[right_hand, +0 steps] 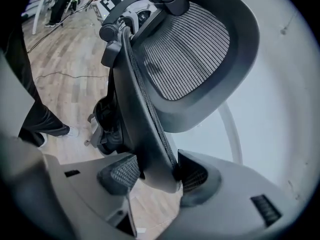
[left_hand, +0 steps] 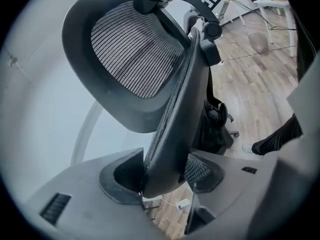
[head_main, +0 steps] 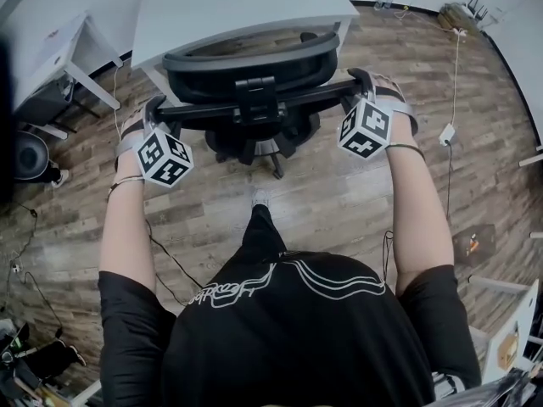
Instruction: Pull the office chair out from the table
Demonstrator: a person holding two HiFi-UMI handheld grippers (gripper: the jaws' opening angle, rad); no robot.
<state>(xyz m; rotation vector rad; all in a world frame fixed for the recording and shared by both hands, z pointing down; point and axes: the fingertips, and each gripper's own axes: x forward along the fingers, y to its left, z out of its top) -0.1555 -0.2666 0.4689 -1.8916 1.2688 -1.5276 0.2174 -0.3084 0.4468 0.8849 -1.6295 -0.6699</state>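
Observation:
A black mesh office chair [head_main: 254,100] stands with its seat tucked under the white table [head_main: 246,7], its backrest facing me. My left gripper [head_main: 153,110] is shut on the left edge of the backrest, my right gripper [head_main: 362,81] on the right edge. In the left gripper view the backrest frame [left_hand: 175,129] runs between the jaws of the left gripper [left_hand: 162,176], with both pads pressed on it. The right gripper view mirrors this: the backrest frame [right_hand: 142,129] is clamped in the right gripper [right_hand: 155,171]. The headrest [left_hand: 130,54] shows above.
Wood-plank floor all round. A small white side table [head_main: 59,45] and a dark round object [head_main: 30,155] are at the left. Cables and a white adapter [head_main: 445,134] lie at the right. My own shoe [head_main: 260,197] stands just behind the chair base.

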